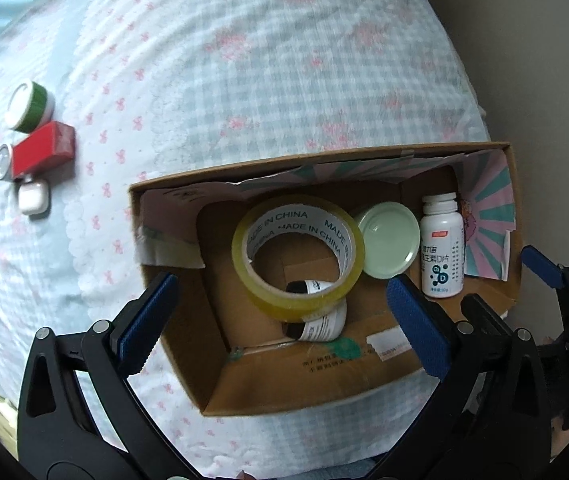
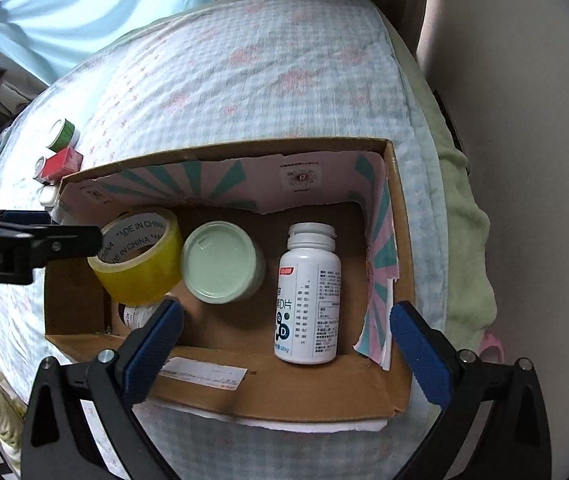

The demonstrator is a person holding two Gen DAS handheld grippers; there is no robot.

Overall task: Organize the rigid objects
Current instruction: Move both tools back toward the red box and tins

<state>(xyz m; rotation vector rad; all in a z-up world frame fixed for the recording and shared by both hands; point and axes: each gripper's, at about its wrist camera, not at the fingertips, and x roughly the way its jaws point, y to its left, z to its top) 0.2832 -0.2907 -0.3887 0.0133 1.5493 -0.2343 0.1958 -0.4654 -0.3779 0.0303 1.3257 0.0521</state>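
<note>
Between left gripper (image 1: pixel 284 304) fingers: tape roll (image 1: pixel 298 256) | right gripper (image 2: pixel 286 330): above bottle (image 2: pixel 308 300)

Left wrist view: above cardboard box (image 1: pixel 512 216), near its left-front corner, looking steeply down, close. Right wrist view: above box's front wall (image 2: pixel 308 396), toward its right end, looking down, closer. Both views share the box interior.

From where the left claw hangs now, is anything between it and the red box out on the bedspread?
Nothing visible. The left claw is open over the cardboard box; the red box lies on bare bedspread to its left, crowded by small containers.
</note>
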